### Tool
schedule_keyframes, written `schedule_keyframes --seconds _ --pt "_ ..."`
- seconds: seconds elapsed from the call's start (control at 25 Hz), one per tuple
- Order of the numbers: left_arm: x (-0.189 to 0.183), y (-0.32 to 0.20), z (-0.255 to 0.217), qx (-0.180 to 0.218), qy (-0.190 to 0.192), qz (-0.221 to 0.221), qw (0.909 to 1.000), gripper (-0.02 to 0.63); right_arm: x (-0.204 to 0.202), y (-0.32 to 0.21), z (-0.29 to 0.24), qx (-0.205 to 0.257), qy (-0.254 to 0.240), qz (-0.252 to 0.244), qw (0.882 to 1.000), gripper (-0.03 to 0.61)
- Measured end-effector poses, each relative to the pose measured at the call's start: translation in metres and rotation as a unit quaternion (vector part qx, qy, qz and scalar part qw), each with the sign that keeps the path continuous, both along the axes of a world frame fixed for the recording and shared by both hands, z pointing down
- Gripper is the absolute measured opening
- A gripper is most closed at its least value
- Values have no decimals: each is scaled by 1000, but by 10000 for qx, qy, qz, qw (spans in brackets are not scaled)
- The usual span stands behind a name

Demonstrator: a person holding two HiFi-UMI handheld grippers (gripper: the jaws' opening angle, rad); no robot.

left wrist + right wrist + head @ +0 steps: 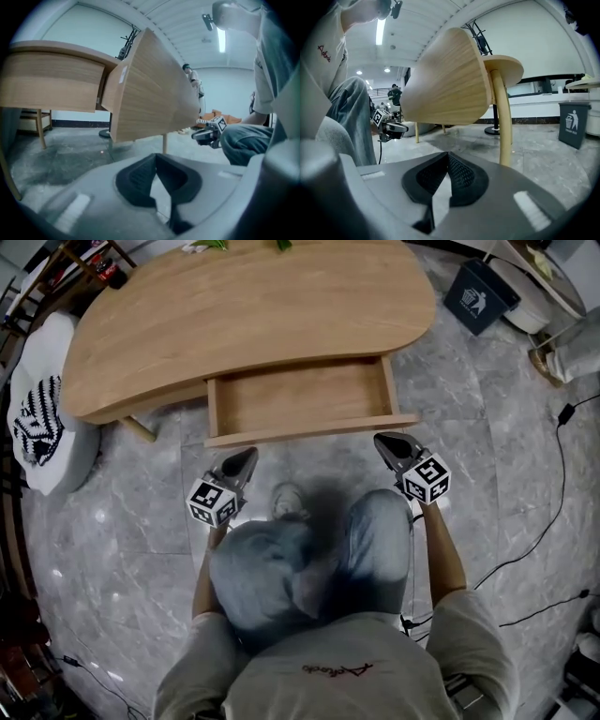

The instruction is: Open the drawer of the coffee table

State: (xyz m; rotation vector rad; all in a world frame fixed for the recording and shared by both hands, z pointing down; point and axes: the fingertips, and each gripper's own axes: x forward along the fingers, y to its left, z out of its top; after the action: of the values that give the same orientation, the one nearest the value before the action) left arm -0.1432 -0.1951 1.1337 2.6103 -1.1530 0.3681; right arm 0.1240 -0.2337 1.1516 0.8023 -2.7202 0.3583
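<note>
Both arms reach forward, low.

- The left gripper [247,457] has its fingers [138,178] closed tip to tip with nothing between them, and it points away from the body, slightly down.
- The right gripper [384,441] has its fingers [461,177] together too, empty, with the same heading and tilt.
- The two sit well apart, just beyond the knees [380,526].
- The left forearm [206,568] and right forearm [443,549] are bare and flank the legs.

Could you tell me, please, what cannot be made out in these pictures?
- Head view: the back end of the drawer, hidden under the tabletop.
- Head view: green things on the tabletop, cut off by the top edge.
- Both gripper views: the inside of the drawer, seen only from below.
- Left gripper view: a distant person, too small for detail.
</note>
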Motion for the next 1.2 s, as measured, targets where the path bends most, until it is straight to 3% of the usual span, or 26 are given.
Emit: schedule_keyframes --seconds 0.16,0.32,0.6,0.8,1.2 --pt "-5 -5 12 -90 -94 40 9999 0 -3 -5 15 -185 83 186 9996 5" --pt "-15 -16 23 -267 68 -45 9996 0 -9 -11 28 -361 368 283 9983 5" --pt "-27 -3 25 -1134 274 -257 9928 0 -16 9 22 -1099 824 518 9892 4" --pt "-38 11 -21 -1571 183 -401 9866 0 -18 29 -26 -1580 1013 745 9794 4" --pt "-37 35 -167 -2077 276 -640 9757 0 -23 45 -175 -1971 1392 629 9684 4"
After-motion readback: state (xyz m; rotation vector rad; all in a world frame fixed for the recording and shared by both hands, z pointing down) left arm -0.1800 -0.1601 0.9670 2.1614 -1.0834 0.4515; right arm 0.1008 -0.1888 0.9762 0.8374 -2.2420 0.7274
